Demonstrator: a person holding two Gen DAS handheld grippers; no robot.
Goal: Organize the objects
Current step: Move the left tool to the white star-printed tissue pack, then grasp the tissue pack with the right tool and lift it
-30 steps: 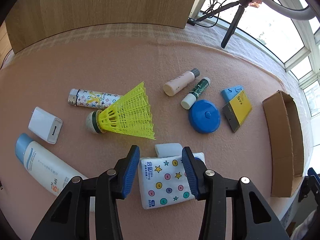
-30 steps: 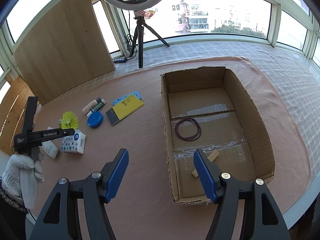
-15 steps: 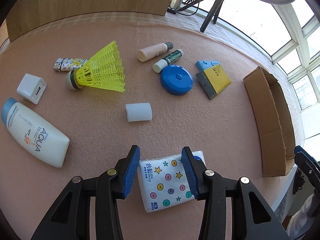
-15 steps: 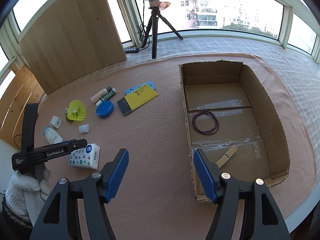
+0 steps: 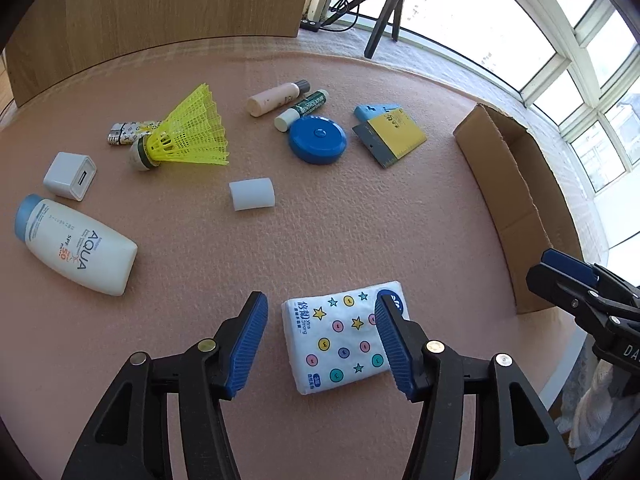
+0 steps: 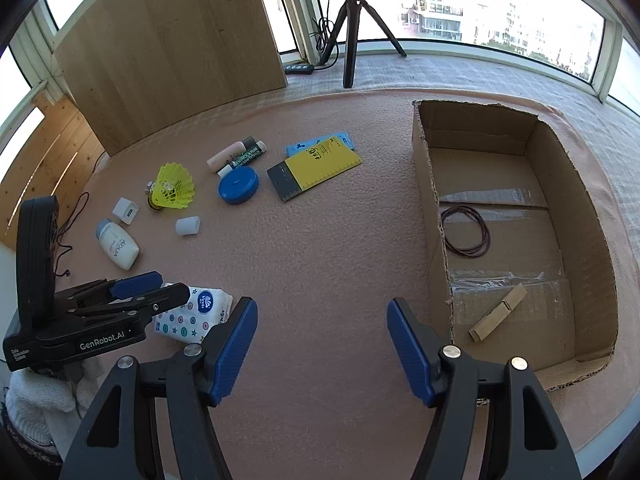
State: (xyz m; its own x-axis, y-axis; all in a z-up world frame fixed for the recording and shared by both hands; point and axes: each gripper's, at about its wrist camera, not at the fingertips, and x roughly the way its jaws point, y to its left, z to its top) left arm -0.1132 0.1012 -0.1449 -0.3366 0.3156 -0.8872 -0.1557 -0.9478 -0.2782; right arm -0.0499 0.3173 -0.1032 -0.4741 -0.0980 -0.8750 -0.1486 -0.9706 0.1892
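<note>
A white tissue pack (image 5: 340, 338) with coloured dots and stars lies on the pink mat near its front edge. My left gripper (image 5: 318, 340) is open around it, with a clear gap on the left side of the pack. The pack (image 6: 196, 312) also shows in the right wrist view, partly behind the left gripper (image 6: 136, 292). My right gripper (image 6: 320, 344) is open and empty over bare mat, left of the open cardboard box (image 6: 432, 208). The box holds a dark rubber band (image 6: 466, 232) and a wooden clothespin (image 6: 498, 318).
On the mat lie a sunscreen bottle (image 5: 76, 246), a white charger (image 5: 70, 176), a yellow shuttlecock (image 5: 184, 134), a lighter (image 5: 126, 132), a white cap (image 5: 252, 194), two small tubes (image 5: 276, 98), a blue round case (image 5: 318, 140) and a yellow ruler card (image 5: 390, 136). A tripod (image 6: 352, 32) stands behind.
My left gripper pulled the tissue pack back toward the mat's front edge, then opened wider and let it go. My right gripper moved left, away from the box.
</note>
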